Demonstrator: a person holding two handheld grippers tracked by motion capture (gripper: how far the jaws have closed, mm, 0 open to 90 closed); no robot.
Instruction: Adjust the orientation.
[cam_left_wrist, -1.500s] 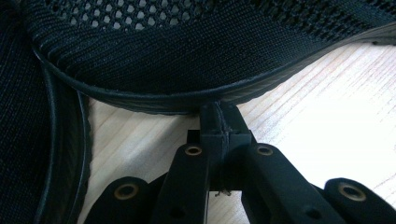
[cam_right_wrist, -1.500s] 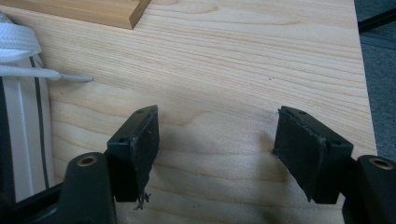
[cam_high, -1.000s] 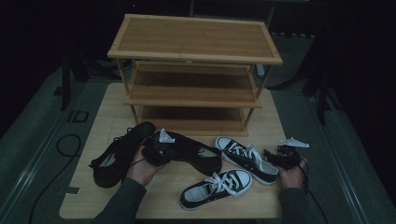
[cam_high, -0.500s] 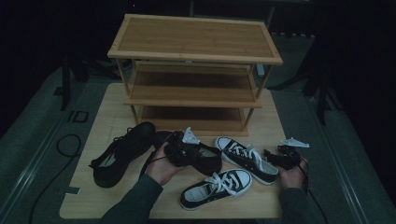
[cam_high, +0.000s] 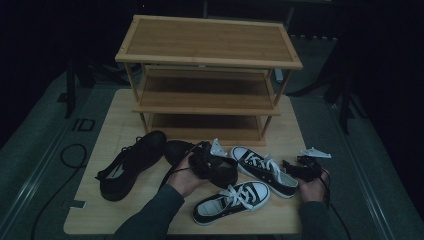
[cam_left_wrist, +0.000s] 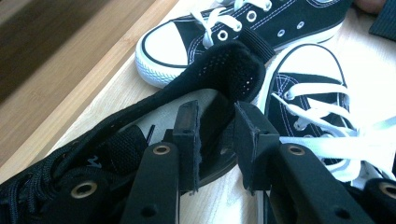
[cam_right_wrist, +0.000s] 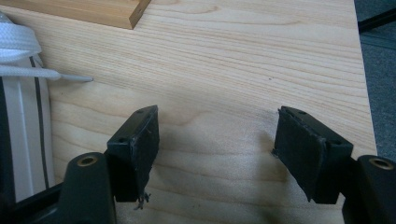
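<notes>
1. Found the left gripper (cam_high: 205, 161) at the heel of the right-hand black shoe (cam_high: 225, 175), on the table (cam_high: 115, 130) in front of the rack (cam_high: 207, 100) and just beside the two sneakers (cam_high: 262, 170).
2. Saw its jaws parted and just opening, with the heel collar (cam_left_wrist: 224, 70) between them but not pressed.
3. Found the right gripper (cam_right_wrist: 217, 135) wide open over bare wood, holding nothing.
4. Judged it best to seat one pad inside the collar and one outside, close squarely, then lift without snagging the white laces (cam_left_wrist: 327, 135).
5. Compared with a second earlier: noted the left hand shifted rightward along the shoe, away from the other black shoe (cam_high: 132, 162); noted the right hand unmoved.
</notes>
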